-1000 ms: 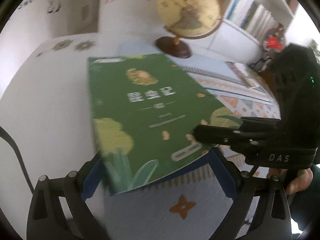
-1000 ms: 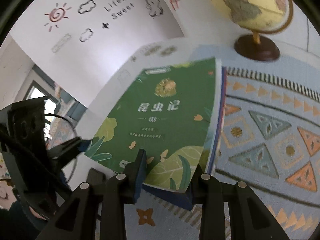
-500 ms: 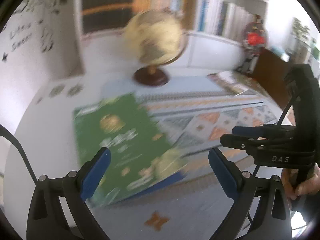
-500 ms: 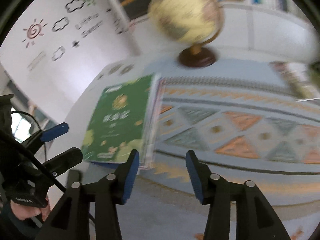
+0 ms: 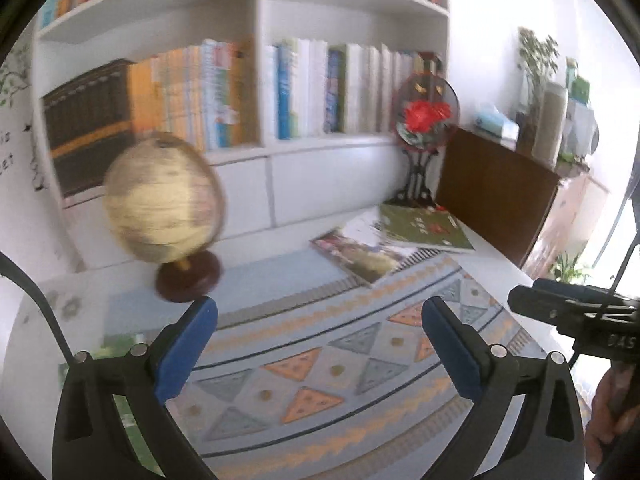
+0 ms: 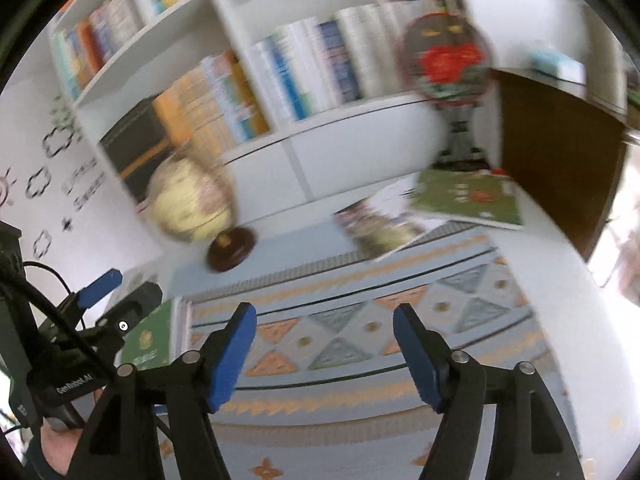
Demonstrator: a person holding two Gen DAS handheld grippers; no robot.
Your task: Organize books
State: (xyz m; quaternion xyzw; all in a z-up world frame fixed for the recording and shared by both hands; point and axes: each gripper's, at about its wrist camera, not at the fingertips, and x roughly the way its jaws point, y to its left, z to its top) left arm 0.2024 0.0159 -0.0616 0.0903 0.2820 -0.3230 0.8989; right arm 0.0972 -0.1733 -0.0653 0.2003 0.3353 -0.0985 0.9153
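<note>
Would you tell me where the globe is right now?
The globe stands at the table's far left in both views, before the bookshelf, beyond the patterned mat.

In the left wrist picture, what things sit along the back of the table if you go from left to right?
Globe → picture-cover book → green book → round red-flower ornament on its black stand.

Patterned runner (image 5: 320, 372) ahead of the left gripper (image 5: 320, 344) lies bare; globe (image 5: 162, 200) obstructs ahead-left, scattered books (image 5: 392, 240) ahead-right.
</note>
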